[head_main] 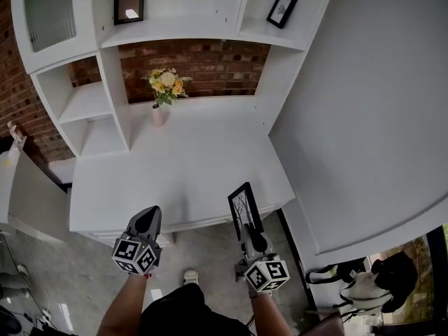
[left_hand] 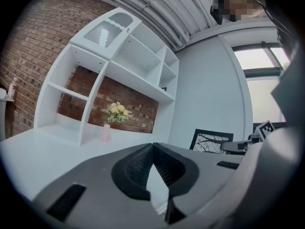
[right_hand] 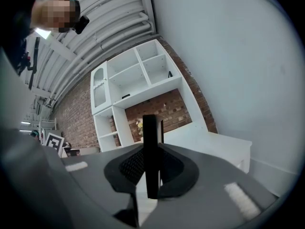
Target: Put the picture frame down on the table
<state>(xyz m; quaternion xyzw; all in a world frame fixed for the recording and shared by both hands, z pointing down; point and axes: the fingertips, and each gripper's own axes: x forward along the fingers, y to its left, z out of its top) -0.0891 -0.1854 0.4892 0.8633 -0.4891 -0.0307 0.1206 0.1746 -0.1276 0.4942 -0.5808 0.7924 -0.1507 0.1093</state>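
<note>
On the head view, my right tool [head_main: 246,229] has the picture frame [head_main: 244,208] upright over the worktop's [head_main: 182,180] front edge, near its right corner. The frame is not yet set down, and my left tool [head_main: 148,217] hangs just short of that same edge. The left gripper view shows that tool's jaws pressed together on nothing, with the frame [left_hand: 212,140] off to the right above the worktop. In the right gripper view the jaws pinch the frame [right_hand: 150,142] edge-on with the worktop ahead, so I judge only lowering and release remain.
</note>
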